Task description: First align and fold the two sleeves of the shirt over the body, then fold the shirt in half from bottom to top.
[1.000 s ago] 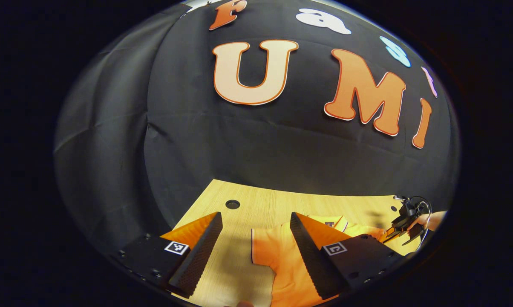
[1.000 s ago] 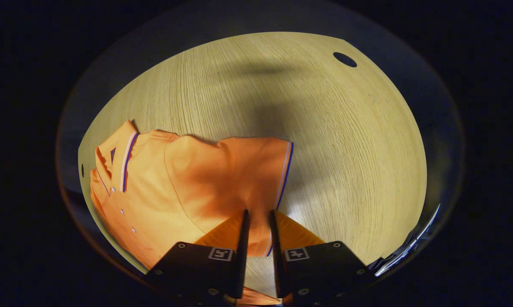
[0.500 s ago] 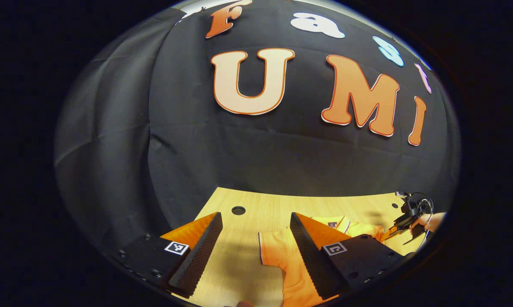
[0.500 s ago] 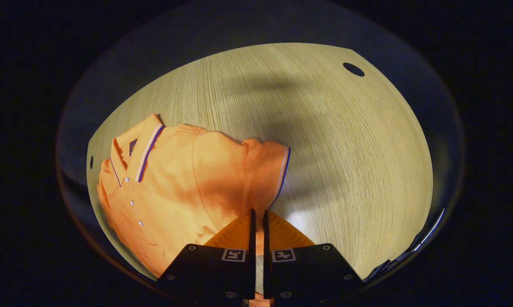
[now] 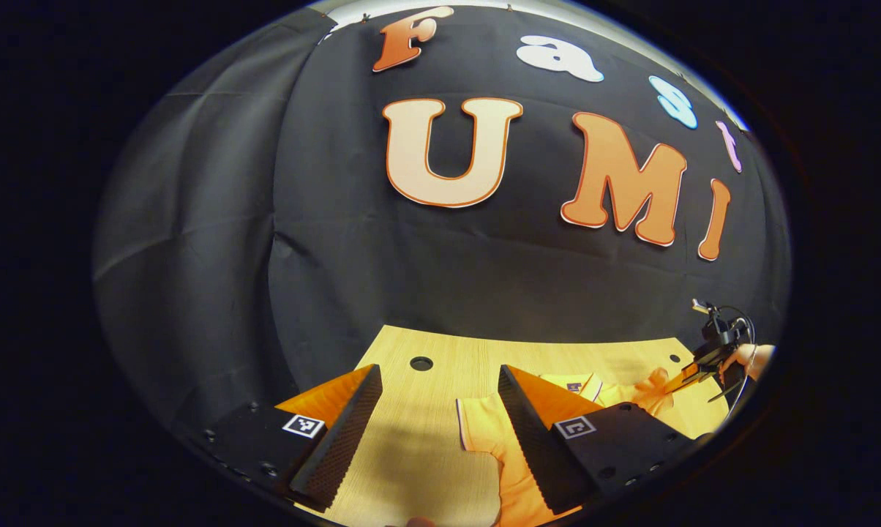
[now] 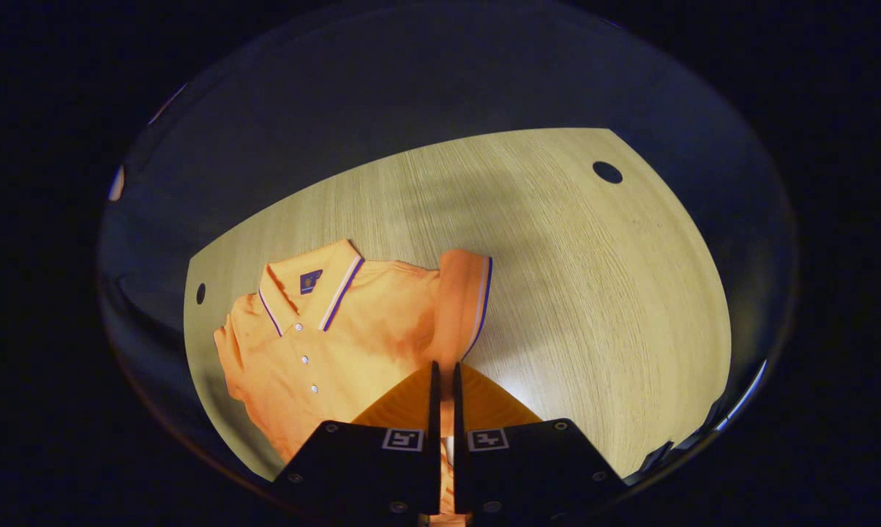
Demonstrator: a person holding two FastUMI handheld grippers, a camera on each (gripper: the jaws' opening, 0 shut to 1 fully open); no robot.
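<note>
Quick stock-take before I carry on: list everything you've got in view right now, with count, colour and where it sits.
shirt: one, orange, flat on the table.
collar: one, orange with striped edge, at the shirt's far end.
sleeve: one, orange, raised, pinched by the right gripper.
table: one, light wood, under the shirt.
holes: two, dark, near the table edges.
left gripper: open, above the other sleeve.
right gripper: shut on the sleeve.
hand: one, holding the right gripper.

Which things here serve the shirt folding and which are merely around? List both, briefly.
Job:
- orange short-sleeved polo shirt, lying on the table
- its striped-cuff sleeve, pinched and lifted by the right tongs
- left tongs, open above the other sleeve

Around:
- pale wooden table
- round holes in the tabletop
- black cloth wall
</note>
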